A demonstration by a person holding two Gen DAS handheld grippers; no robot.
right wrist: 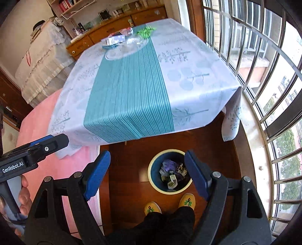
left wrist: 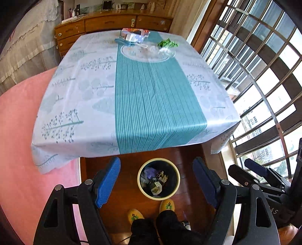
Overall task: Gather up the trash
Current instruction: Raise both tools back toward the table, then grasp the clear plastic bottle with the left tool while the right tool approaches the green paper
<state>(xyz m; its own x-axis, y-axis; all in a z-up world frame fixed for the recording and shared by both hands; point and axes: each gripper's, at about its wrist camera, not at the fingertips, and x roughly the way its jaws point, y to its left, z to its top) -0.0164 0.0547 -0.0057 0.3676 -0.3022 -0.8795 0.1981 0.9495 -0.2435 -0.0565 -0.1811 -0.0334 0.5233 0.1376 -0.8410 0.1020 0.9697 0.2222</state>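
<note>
Hanging above the bin (left wrist: 158, 178), the left gripper (left wrist: 156, 185) and right gripper (right wrist: 147, 175) both stand spread, nothing between their pads. Beyond them lies the table (left wrist: 132, 90).

White tablecloth (left wrist: 75, 98) with teal striped band at 12 o'clock, cream-rimmed dark-blue bin (left wrist: 158, 178) at 6, yellow slippers (left wrist: 167, 205), pink floor covering (left wrist: 17, 141) at 9, blue gripper pads (left wrist: 107, 183)

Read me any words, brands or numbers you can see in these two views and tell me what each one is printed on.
"GenRobot.AI": white print on the black body of the left claw, seen in the right wrist view.
Letters ending "AS": on the right claw body, partly cut off.
Box on the table, packaging in the trash bin, books on the shelf: too blurred to read.
</note>
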